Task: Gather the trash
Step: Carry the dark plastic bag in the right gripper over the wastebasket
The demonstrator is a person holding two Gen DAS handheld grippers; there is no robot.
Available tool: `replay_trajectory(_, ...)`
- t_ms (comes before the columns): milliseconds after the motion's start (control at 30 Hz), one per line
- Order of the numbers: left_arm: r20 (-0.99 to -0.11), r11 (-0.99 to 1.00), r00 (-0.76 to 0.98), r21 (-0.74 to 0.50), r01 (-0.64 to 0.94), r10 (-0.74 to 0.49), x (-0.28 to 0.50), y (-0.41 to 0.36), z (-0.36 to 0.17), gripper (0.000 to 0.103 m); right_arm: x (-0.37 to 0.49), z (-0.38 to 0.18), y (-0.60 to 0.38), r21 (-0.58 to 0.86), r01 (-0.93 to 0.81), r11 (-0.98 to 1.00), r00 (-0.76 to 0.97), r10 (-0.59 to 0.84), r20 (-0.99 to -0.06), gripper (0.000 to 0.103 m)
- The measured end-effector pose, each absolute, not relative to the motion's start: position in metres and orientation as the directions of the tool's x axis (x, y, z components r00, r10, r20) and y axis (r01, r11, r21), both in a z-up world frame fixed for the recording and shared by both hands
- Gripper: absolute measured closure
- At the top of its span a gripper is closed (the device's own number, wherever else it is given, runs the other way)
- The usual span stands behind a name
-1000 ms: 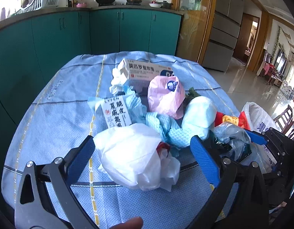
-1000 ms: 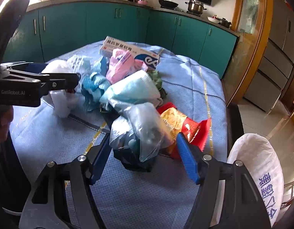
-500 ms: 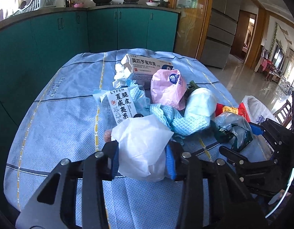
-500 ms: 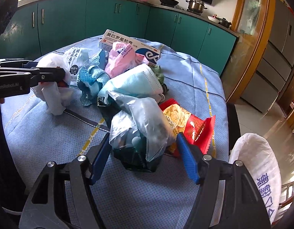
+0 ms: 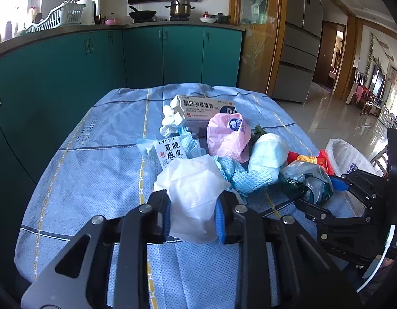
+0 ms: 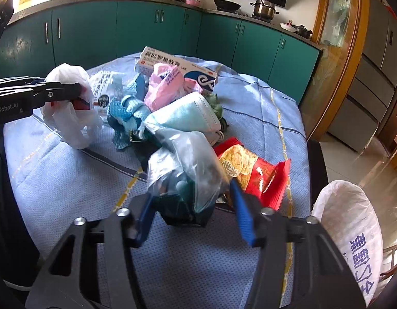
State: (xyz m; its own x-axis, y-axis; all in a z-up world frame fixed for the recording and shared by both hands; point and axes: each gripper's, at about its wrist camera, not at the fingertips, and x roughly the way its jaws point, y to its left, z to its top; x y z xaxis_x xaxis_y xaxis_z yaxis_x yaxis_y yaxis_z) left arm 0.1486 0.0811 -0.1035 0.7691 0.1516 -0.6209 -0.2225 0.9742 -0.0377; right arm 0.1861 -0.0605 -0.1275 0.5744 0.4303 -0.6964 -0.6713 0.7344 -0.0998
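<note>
Kitchen, teal cabinets (image 5: 162,56) behind, table under blue checked cloth (image 5: 95,159) with trash piled mid-table. Left gripper (image 5: 193,216) clamped on crumpled white plastic bag (image 5: 193,193), jaws just closed in on it, bag bulging above and below the blue pads; from the right wrist view bag sits at the left edge of the pile, bottom hanging just over the cloth. Right gripper (image 6: 193,206) straddling clear plastic bag of dark scraps (image 6: 183,170), jaws just narrowing; left pad looks to be touching, right pad at the bag's edge, firm grip not confirmed. Red-gold snack wrapper (image 6: 252,172) just right of that bag. Face mask (image 6: 188,116), pink bag (image 6: 165,87), ointment box (image 6: 177,67) further back in the pile. White-lined bin (image 6: 350,229) off table's right edge.
</note>
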Motion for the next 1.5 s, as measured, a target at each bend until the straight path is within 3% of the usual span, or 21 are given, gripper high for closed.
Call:
replay_trajectory(433, -0.508, 0.972, 0.848, -0.08, -0.222, 0.152, 0.116, 0.086, -0.059, 0.078, 0.172, -0.087, -0.093, -0.034, -0.654, 0.756, 0.641, 0.529, -0.556, 0.052)
replay_trajectory(733, -0.499, 0.966, 0.856, -0.127, -0.223, 0.133, 0.112, 0.095, -0.055, 0.078, 0.174, -0.082, -0.107, -0.017, -0.604, 0.797, 0.684, 0.507, -0.524, 0.052)
replay_trajectory(1500, -0.48, 0.978, 0.868, -0.091, -0.19, 0.124, 0.109, 0.081, -0.05, 0.078, 0.189, -0.075, -0.179, 0.028, -0.381, 0.924, 0.803, 0.346, -0.486, 0.052)
